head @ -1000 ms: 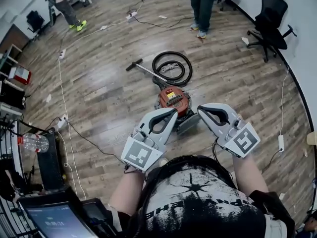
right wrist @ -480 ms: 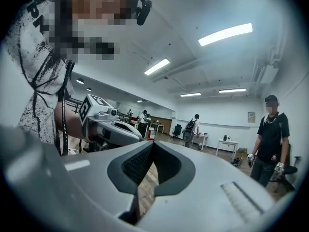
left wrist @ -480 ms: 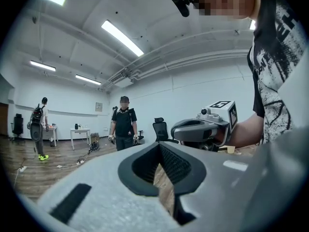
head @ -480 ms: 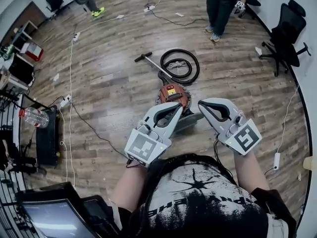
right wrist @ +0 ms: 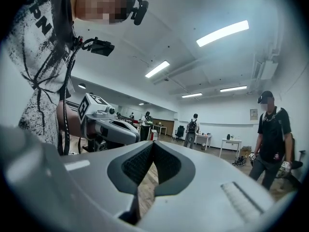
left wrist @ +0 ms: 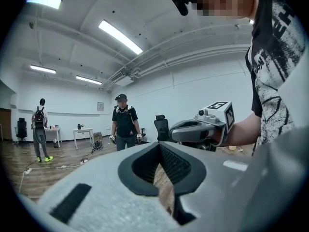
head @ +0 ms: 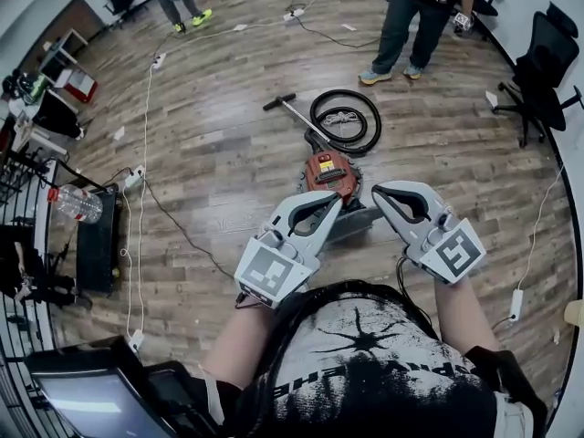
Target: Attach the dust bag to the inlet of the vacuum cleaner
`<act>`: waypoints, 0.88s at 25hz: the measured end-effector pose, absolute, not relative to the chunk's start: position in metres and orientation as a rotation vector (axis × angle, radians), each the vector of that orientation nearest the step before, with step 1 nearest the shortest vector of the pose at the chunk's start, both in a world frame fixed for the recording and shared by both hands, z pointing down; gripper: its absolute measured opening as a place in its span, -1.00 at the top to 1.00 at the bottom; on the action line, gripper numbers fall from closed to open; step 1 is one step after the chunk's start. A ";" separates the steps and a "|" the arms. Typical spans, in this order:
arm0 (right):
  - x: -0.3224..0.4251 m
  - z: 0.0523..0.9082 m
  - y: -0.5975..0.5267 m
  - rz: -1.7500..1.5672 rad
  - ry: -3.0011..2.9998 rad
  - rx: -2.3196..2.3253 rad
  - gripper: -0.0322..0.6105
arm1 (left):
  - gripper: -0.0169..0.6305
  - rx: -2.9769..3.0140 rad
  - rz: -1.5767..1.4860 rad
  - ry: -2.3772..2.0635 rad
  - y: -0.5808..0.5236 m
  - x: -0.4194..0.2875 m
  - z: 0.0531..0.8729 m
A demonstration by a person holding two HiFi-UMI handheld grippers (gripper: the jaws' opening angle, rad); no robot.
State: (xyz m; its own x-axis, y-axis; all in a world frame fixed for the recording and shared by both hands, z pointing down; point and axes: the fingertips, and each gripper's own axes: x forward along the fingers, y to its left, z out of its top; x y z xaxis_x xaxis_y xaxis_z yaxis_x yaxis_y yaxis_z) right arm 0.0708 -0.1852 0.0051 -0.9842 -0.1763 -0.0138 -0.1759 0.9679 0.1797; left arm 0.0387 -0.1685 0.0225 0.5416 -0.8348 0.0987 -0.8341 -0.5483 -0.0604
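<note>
The left gripper (head: pixel 330 201) and right gripper (head: pixel 381 192) are held closed, empty; a red vacuum cleaner (head: pixel 328 170) is seen on the floor (head: pixel 210 172).

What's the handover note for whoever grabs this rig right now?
Left tool: shut, empty, held out in front of the person.
Right tool: shut, empty, beside the left one, apart from it.
Vacuum cleaner: on the wood floor just beyond both tools, touched by neither; hose coiled behind it.
Dust bag: can't be made out in any view.
Done: nothing that shows.
Left: find the bag, grip it, fit it to the inlet.
</note>
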 end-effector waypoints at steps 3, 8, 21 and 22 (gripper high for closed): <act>0.069 0.011 -0.182 -0.287 -3.110 0.276 0.88 | 0.93 -2.745 -0.191 1.497 -0.165 0.036 0.026; 0.065 0.012 -0.179 -0.305 -3.110 0.278 0.88 | 0.93 -2.775 -0.191 1.512 -0.164 0.033 0.032; 0.057 0.008 -0.175 -0.332 -3.103 0.282 0.88 | 0.93 -2.748 -0.164 1.480 -0.162 0.031 0.026; 0.057 0.008 -0.174 -0.333 -3.103 0.280 0.88 | 0.93 -2.747 -0.166 1.481 -0.160 0.031 0.026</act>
